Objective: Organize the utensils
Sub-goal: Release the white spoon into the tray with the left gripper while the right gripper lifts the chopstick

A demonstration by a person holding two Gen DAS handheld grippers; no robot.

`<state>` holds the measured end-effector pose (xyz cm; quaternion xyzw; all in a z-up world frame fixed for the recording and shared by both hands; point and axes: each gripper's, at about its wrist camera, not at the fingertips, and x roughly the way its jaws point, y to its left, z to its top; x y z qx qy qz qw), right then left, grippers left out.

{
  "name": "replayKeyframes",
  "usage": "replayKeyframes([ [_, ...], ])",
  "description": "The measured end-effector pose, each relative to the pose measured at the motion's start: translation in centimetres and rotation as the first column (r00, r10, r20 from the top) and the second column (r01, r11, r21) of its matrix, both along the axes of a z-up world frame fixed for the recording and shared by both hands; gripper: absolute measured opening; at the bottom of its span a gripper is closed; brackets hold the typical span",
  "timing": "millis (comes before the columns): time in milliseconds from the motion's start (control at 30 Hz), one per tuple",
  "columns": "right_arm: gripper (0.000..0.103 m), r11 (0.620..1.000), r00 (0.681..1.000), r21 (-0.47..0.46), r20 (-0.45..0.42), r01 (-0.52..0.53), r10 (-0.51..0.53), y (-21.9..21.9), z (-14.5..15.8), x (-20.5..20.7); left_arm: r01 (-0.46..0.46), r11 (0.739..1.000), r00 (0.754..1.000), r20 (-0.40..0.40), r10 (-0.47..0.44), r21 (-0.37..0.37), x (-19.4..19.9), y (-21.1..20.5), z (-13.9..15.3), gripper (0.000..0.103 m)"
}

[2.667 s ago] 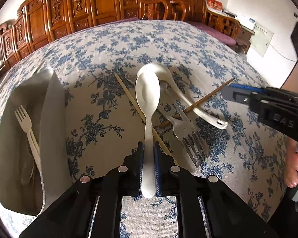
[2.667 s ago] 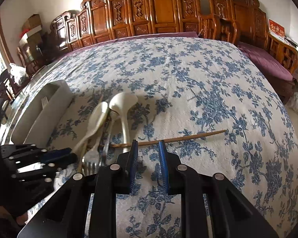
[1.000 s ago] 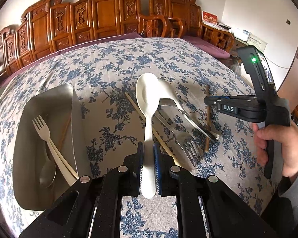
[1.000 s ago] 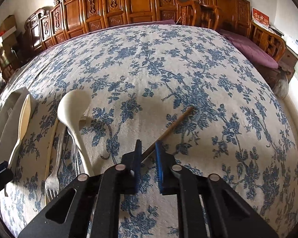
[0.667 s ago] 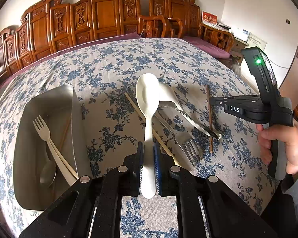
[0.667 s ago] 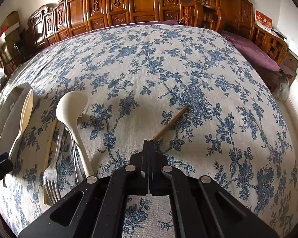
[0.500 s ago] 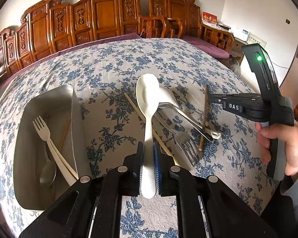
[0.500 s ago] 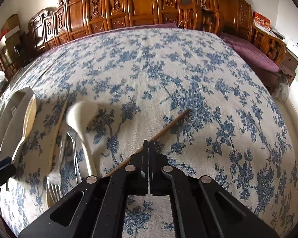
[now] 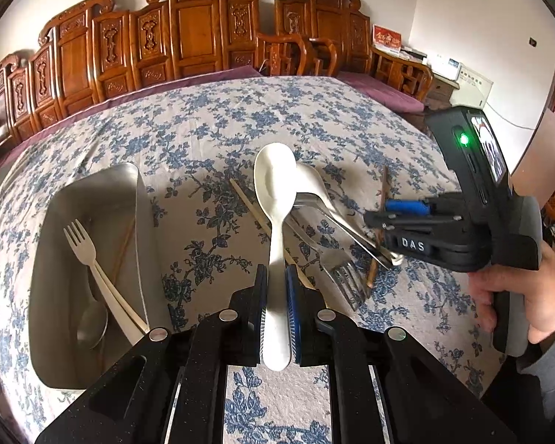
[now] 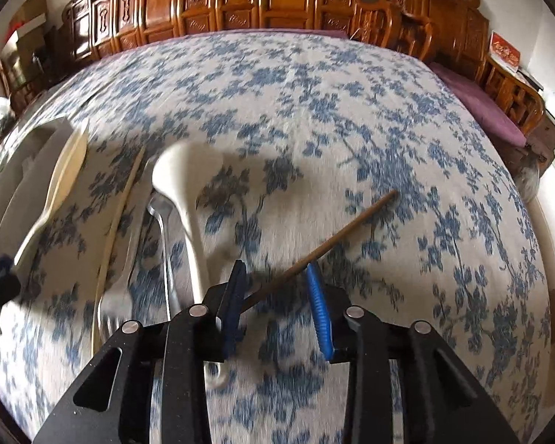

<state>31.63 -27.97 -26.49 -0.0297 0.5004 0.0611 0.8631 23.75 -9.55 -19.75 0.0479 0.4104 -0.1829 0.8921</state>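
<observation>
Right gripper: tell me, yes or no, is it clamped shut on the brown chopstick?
No, the right gripper has its jaws spread, and the brown chopstick lies loose between them.

The right tongs [image 10: 277, 310], fully closed on the brown chopstick [image 10: 336, 240] half a second ago, now stand with jaws spread wide; the chopstick lies loose between them, near the left pad. In the left wrist view the right tongs [image 9: 379, 220] have shifted inward over the metal fork [image 9: 342, 273].

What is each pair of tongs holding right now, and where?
Left tongs clamp the white spoon low on its handle. Right tongs are open, holding nothing; the brown chopstick lies between them.
</observation>
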Motion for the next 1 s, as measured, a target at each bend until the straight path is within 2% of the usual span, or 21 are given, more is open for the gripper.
replayKeyframes([
  [100, 0.017, 1.000, 1.000, 0.002, -0.015, 0.007, -0.007, -0.5, 0.1, -0.6, -0.006, 1.000, 1.000, 0.016, 0.007, -0.012, -0.6, 0.6, 0.7, 0.009],
  [233, 0.006, 1.000, 0.999, -0.005, -0.030, 0.022, -0.022, -1.1, 0.4, -1.2, -0.013, 1.000, 0.999, 0.041, 0.014, -0.026, -1.4, 1.2, 1.8, 0.009],
  [533, 0.006, 0.998, 0.998, -0.025, 0.041, 0.050, -0.048, -1.0, 3.6, -2.9, -0.031, 0.999, 0.997, 0.076, 0.033, -0.035, -2.4, 2.9, 3.2, 0.009],
  [1000, 0.006, 0.993, 0.985, -0.027, 0.127, -0.114, 0.117, 6.5, 8.3, -5.4, -0.131, 0.991, 0.988, 0.081, 0.133, -0.035, -1.9, 7.9, 4.1, 0.009],
])
